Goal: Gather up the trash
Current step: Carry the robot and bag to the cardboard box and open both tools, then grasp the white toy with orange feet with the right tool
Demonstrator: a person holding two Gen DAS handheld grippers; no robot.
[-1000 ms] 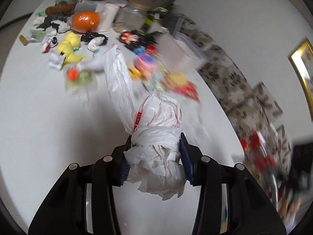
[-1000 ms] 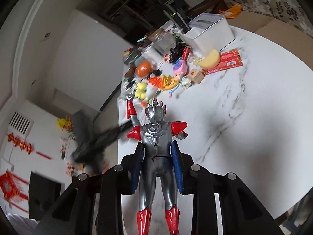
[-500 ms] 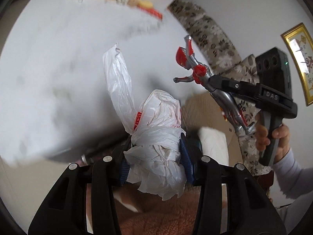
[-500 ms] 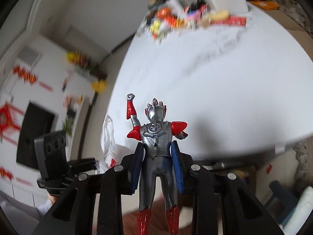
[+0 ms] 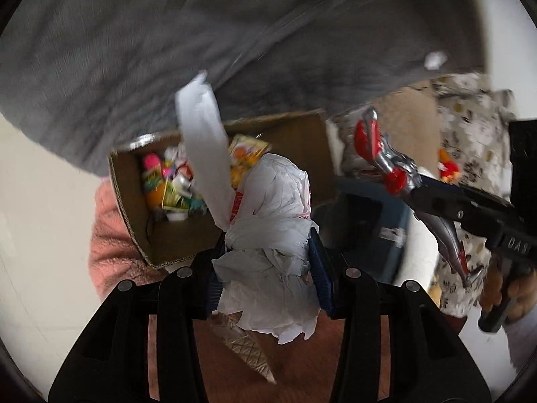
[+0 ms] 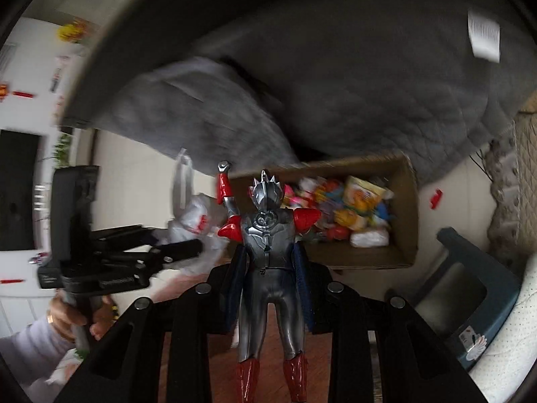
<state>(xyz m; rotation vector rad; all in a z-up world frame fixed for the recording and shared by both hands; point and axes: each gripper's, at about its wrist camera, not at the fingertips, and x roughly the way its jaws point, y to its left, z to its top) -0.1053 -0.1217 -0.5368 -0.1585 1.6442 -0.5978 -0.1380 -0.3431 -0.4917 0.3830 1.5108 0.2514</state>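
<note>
The plastic bag [image 5: 268,231], squeezed in the left gripper [image 5: 265,268], and the toy figure [image 6: 268,262], squeezed in the right gripper [image 6: 268,288], should be right over the cardboard box [image 6: 407,201] before letting go.

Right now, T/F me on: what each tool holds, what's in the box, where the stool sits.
1. The left tool is shut on a crumpled white plastic bag. True.
2. The right tool is open and holds nothing. False: it is shut on a silver and red toy figure.
3. The cardboard box already holds colourful items. True.
4. The cardboard box is sealed shut. False: its top is open.
5. A dark blue plastic stool stands beside the box. True.
</note>
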